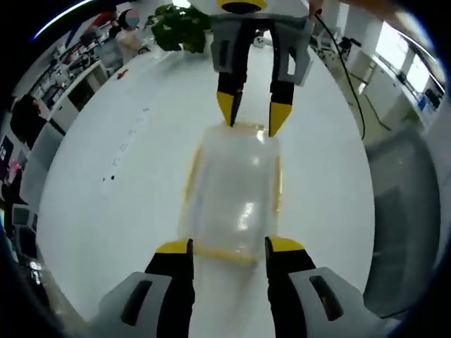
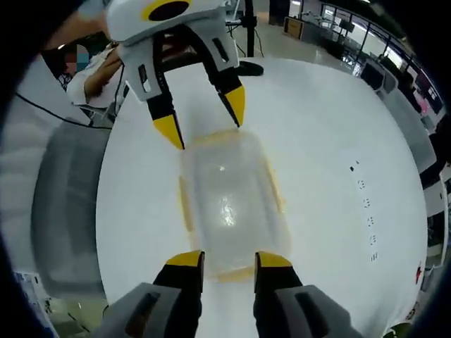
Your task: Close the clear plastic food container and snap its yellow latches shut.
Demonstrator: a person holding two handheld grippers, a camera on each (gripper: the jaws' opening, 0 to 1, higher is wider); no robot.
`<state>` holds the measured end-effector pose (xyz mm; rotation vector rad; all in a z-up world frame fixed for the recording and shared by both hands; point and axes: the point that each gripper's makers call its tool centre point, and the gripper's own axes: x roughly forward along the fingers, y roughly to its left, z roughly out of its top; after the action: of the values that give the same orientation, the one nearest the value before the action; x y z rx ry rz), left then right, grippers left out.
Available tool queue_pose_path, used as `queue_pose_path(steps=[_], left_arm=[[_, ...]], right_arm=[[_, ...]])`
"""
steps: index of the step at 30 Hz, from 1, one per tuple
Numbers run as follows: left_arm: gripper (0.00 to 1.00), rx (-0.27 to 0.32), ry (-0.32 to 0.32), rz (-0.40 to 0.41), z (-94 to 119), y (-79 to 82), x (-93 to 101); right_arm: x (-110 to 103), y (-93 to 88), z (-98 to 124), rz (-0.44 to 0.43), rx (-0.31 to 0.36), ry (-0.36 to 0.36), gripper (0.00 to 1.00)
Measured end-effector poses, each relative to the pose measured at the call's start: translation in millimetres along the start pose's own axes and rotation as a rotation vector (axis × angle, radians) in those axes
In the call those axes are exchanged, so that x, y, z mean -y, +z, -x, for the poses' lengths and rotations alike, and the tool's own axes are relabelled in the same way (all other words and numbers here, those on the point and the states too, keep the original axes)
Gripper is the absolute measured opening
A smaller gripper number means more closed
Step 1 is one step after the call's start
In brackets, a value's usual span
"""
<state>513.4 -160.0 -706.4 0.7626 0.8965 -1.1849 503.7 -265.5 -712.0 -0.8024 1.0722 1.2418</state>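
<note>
**Two grippers facing each other across the closed container**

Left gripper (image 1: 229,246), black jaws with yellow tips, is reaching forward with its jaws parted by a moderate gap, nothing between them. The tips are sitting at the near short end of the clear rectangular plastic food container (image 1: 236,190), one at each side of that end's yellow latch (image 1: 222,252); whether they are touching the plastic cannot be told.

Right gripper (image 2: 229,259), same build, is holding the same pose at the opposite short end: jaws parted, nothing clamped, tips flanking the yellow edge there. In the left gripper view it is coming down from the top, yellow tips pointing at the far end of the container; in the right gripper view the left gripper is doing likewise from the top, with a person's hand behind it.

The container is lying flat with its clear lid on, lengthwise between the two tools, on a round white table (image 1: 106,197). Yellow strips are running along both long sides. Whether any latch is snapped down cannot be told.

No brand or label is readable on the container. Small dark marks (image 2: 366,208) are lying in a row on the tabletop, too small to read.

Beyond: a green leafy plant (image 1: 180,27) at the table's far edge, a black cable (image 1: 352,84) trailing across the surface, office desks behind.
</note>
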Motion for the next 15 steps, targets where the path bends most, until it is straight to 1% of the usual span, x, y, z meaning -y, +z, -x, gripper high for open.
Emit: queue_pose_path(steps=[5,9,12,15], left_arm=[[0.37,-0.003,-0.005,-0.009,-1.3,0.3,-1.0],[0.38,0.011,-0.008,-0.011,-4.1,6.2,-1.7],[0.40,0.032,-0.017,-0.001,-6.6,13.0,-0.7],[0.39,0.043,-0.026,-0.038,-8.9,19.0,0.3]], right_arm=[[-0.6,1.6,-0.7,0.005,0.004,0.005,0.25],[-0.1,6.9,-2.8,-0.002,0.023,0.011,0.24],[-3.3,12.2,-5.9,0.001,0.039,0.032,0.27],[-3.4,16.8,-7.6,0.019,0.046,0.033,0.25]])
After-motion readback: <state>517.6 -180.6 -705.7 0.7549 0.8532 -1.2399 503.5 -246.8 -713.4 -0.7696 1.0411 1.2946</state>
